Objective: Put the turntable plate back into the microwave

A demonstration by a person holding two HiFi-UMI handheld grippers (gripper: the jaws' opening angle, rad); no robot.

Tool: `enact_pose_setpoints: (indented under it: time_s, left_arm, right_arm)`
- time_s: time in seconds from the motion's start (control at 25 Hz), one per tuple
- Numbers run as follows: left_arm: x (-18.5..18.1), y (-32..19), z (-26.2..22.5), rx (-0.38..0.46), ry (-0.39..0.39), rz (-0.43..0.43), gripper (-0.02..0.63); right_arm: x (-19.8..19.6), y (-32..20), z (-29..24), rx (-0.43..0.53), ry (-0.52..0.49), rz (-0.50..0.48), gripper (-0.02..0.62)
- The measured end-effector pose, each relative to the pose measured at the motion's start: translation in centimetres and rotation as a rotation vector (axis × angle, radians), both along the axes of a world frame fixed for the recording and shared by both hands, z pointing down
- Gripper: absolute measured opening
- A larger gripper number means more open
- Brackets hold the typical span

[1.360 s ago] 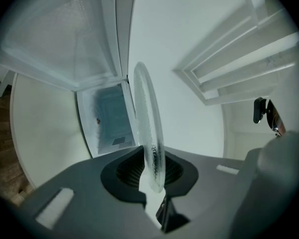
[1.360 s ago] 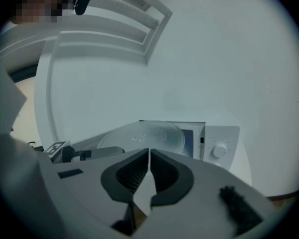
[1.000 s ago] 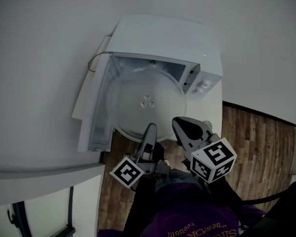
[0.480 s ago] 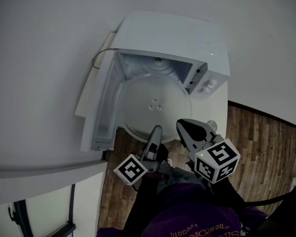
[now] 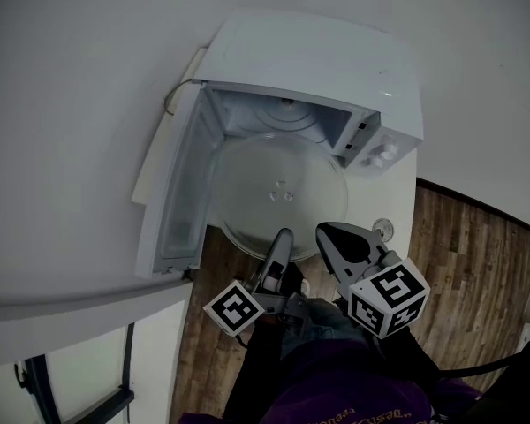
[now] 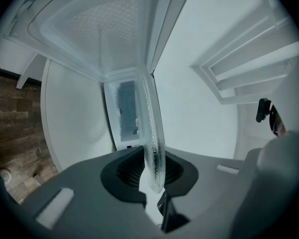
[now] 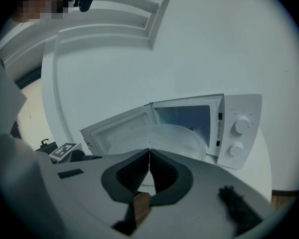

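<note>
Plate (image 5: 278, 193) at the microwave (image 5: 309, 56) mouth, unseated
Your left tool (image 6: 153, 169) pinches its near rim, plate partly inside; your right tool (image 7: 149, 158) is closed, empty. Seating it remains.

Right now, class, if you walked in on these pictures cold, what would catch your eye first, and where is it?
The clear glass turntable plate stands out first, gripped by its near edge in the left gripper at the mouth of the white microwave, whose door stands wide open at the left of the head view. Just right of it, the right gripper is shut and empty.
</note>
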State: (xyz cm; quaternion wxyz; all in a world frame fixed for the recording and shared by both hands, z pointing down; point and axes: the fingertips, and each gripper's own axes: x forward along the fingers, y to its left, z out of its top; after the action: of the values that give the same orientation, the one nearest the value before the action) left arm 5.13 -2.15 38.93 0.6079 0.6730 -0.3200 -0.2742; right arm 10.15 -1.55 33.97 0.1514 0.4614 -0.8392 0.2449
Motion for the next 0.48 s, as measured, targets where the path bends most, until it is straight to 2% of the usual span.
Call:
enact_pose_setpoints:
  time_s: [0.28, 0.48]
  left_arm:
    - [0.3, -1.6, 1.2, 0.005, -0.034, 0.001, 0.048]
    - [0.6, -2.0, 2.5, -0.01, -0.04, -0.011, 0.048]
  right_arm:
    - [0.6, -1.5, 0.8, 0.025, 0.009, -0.023, 0.012]
    - [-0.3, -1.5, 2.1, 0.008, -0.002, -0.046, 0.012]
